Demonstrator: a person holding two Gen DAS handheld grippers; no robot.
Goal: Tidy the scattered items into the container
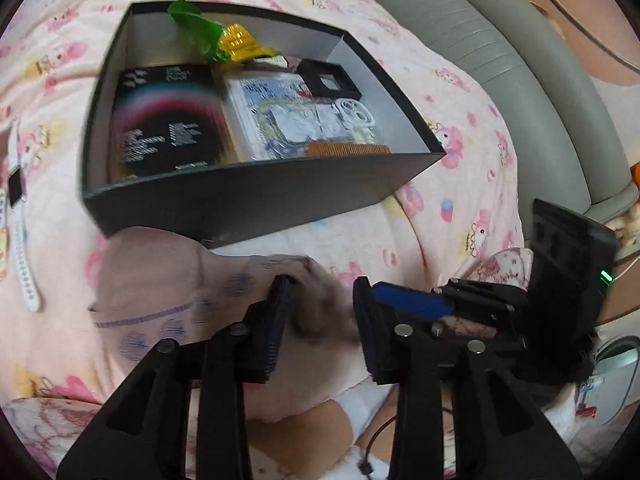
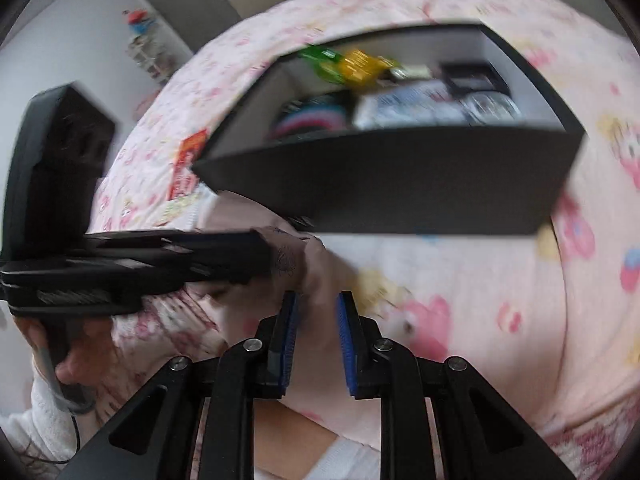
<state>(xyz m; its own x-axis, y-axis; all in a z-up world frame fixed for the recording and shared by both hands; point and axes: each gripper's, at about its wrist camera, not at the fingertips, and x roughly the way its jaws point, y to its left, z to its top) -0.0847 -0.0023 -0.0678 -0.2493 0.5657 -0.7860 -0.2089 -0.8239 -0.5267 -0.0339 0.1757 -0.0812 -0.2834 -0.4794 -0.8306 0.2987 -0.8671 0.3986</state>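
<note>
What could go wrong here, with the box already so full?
The beige cloth lies loose between both tongs, left and right, so it may slip or snag. The box sits on soft bedding and could tip. The white watch at the edge may be forgotten.

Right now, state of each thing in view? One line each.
Box: open, no lid, packed with items.
Green wrapper: sticks up over the box's far rim.
Comb: in the box, against the near wall.
Watch: outside the box, flat on the sheet.
Pink cloth: outside the box, crumpled on the sheet.
Left gripper: open, nothing gripped.
Right gripper: open, narrow gap, empty.
</note>
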